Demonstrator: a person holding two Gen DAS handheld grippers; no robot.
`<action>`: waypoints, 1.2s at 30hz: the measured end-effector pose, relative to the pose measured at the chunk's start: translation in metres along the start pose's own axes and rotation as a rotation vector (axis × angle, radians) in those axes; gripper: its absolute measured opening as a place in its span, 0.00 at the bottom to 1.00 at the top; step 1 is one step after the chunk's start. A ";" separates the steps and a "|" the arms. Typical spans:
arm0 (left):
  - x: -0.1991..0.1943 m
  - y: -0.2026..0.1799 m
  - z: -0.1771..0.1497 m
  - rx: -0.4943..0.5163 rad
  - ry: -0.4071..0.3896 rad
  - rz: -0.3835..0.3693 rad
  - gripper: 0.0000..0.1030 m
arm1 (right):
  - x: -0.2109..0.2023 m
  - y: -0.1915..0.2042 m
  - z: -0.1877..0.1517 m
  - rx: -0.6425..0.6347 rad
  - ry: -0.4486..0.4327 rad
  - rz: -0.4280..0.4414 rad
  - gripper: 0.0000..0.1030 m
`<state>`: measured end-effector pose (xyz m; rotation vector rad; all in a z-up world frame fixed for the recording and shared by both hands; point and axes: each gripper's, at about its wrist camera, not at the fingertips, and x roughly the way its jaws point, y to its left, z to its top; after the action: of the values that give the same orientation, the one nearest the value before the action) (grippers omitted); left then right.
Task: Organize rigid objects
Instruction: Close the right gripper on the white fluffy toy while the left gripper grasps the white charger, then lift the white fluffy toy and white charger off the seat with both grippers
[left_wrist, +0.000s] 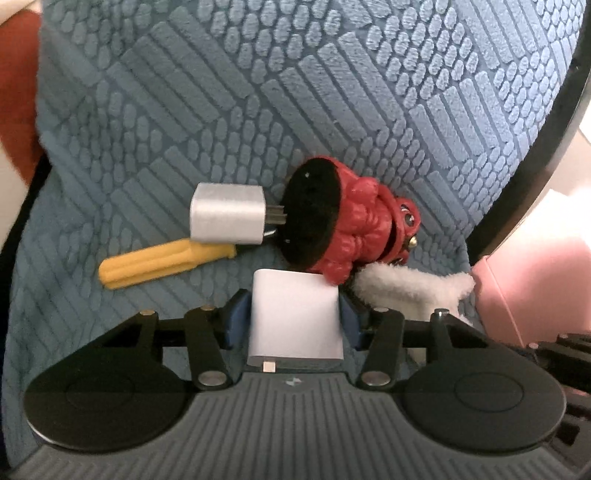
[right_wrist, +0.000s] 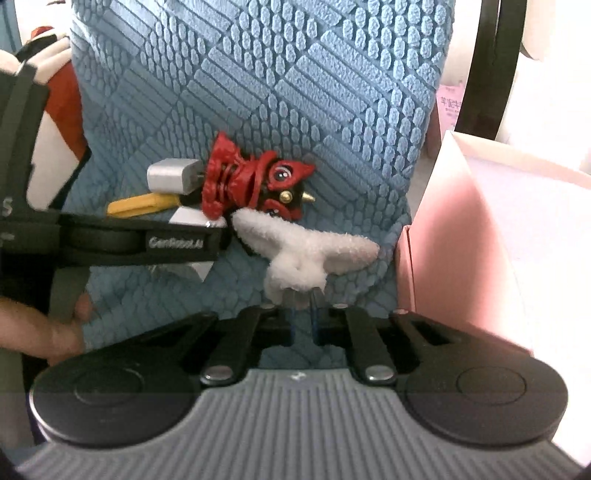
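**Both grippers loaded over the blue mat**

A white charger block (left_wrist: 295, 317) is clamped between the blue pads (left_wrist: 233, 321) of the left gripper (left_wrist: 295, 325), its port end facing the camera. The right gripper (right_wrist: 301, 299) is pinched tight on the base of a white fluffy clip (right_wrist: 306, 254) (two fuzzy lobes spread above the fingertips). Still lying on the textured blue mat (left_wrist: 332, 92): a silver plug adapter (left_wrist: 227, 214), a yellow clip (left_wrist: 162, 264) just below it, and a red figurine (left_wrist: 354, 221) tipped on its side, black base touching the adapter's prongs. A pink box (right_wrist: 476, 236) is seen at the mat's right edge. A hand (right_wrist: 44, 328) is visible holding the left gripper's handle.
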<state>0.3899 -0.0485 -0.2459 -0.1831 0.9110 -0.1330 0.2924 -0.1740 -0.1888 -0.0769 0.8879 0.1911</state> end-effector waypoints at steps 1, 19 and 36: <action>-0.001 0.005 -0.001 -0.003 0.002 -0.002 0.56 | 0.001 -0.001 0.000 0.011 -0.002 -0.001 0.12; -0.029 0.034 -0.020 -0.126 -0.005 -0.010 0.56 | 0.029 -0.002 0.012 0.017 -0.003 -0.030 0.40; -0.110 0.044 -0.060 -0.087 -0.032 -0.054 0.55 | -0.033 0.017 -0.020 0.022 -0.004 -0.016 0.33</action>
<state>0.2770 0.0098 -0.2061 -0.2903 0.8812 -0.1404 0.2530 -0.1646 -0.1756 -0.0626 0.8850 0.1668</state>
